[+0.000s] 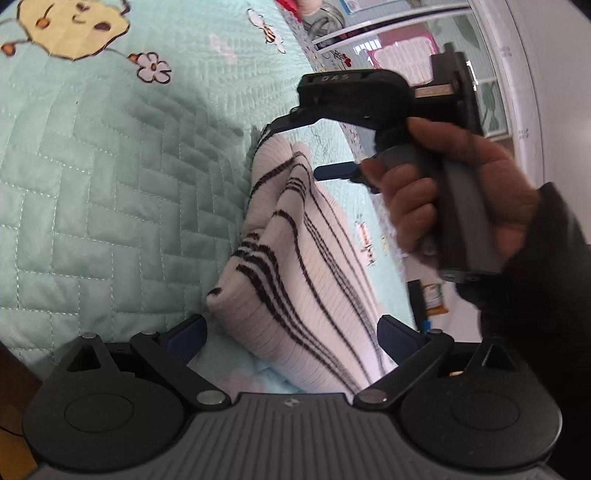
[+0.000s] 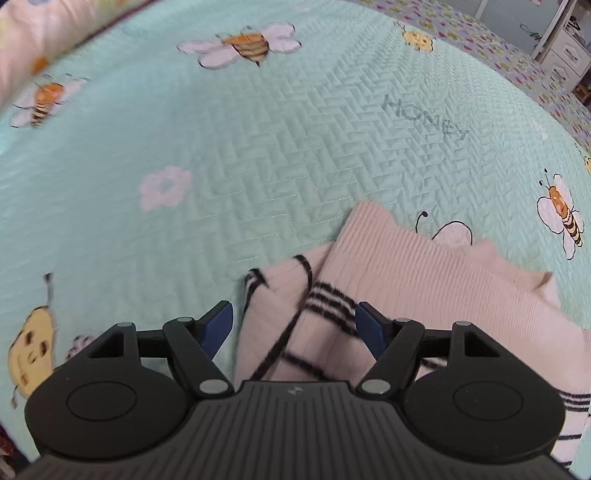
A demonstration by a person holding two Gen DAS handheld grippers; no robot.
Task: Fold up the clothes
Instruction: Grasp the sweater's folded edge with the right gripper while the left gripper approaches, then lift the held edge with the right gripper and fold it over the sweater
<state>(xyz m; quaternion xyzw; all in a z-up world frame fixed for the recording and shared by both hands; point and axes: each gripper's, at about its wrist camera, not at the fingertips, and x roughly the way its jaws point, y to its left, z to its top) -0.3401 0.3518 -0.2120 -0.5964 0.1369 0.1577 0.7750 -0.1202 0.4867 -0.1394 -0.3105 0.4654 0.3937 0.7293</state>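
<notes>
A white ribbed garment with thin black stripes lies bunched on a mint quilted bedspread. My left gripper is open, its blue pads on either side of the garment's near end. My right gripper is open too, with a folded striped part of the garment between its blue pads. In the left wrist view the right gripper shows held in a hand above the garment's far end, and its jaws look apart.
The bedspread has bee, flower and "HONEY" prints. A pink pillow edge lies at the far left. White drawers and shelves stand beyond the bed's edge.
</notes>
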